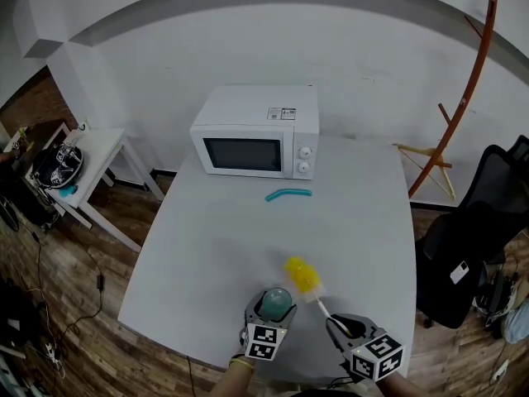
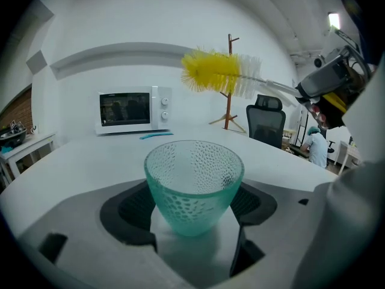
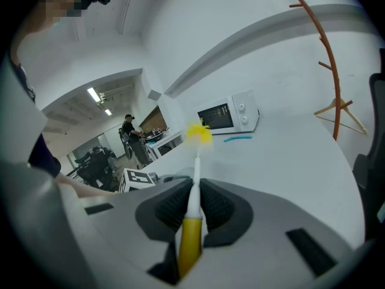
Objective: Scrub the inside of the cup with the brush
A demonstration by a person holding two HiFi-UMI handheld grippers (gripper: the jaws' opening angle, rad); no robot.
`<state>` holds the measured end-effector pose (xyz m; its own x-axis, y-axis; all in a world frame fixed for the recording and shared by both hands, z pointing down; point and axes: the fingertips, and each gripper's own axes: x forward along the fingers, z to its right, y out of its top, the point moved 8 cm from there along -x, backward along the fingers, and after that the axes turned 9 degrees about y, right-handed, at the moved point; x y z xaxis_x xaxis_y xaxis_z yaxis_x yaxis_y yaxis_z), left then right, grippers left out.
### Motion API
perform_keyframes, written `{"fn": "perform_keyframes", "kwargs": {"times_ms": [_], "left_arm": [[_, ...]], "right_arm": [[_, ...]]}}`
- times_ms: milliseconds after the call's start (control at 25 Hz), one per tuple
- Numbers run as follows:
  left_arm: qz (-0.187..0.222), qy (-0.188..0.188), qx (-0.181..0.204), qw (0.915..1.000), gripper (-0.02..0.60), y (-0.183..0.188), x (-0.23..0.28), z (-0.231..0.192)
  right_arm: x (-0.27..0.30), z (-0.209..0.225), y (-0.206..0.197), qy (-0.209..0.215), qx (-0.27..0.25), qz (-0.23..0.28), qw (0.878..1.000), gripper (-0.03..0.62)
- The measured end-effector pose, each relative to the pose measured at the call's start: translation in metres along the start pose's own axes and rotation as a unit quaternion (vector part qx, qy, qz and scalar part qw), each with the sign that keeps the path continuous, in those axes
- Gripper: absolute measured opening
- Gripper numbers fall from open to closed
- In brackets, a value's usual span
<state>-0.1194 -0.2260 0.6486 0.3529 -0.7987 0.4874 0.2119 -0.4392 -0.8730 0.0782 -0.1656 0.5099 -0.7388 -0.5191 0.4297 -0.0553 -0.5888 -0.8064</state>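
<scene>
A pale green dimpled glass cup stands upright near the front edge of the white table. It is between the jaws of my left gripper, which are spread wide, with a thin gap showing beside the cup's base. My right gripper is shut on the white and yellow handle of the brush. The yellow bristle head hangs up and to the right of the cup's rim, outside the cup.
A white microwave stands at the table's far side, with a teal curved piece lying in front of it. A black office chair and an orange coat stand are to the right. A small side table is to the left.
</scene>
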Motion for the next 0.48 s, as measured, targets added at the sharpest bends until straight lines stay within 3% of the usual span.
{"fn": "perform_keyframes", "kwargs": {"times_ms": [480], "left_arm": [[0.007, -0.004, 0.002, 1.0, 0.368, 0.005, -0.01, -0.002]], "right_arm": [[-0.002, -0.003, 0.001, 0.0, -0.006, 0.004, 1.0, 0.049]]}}
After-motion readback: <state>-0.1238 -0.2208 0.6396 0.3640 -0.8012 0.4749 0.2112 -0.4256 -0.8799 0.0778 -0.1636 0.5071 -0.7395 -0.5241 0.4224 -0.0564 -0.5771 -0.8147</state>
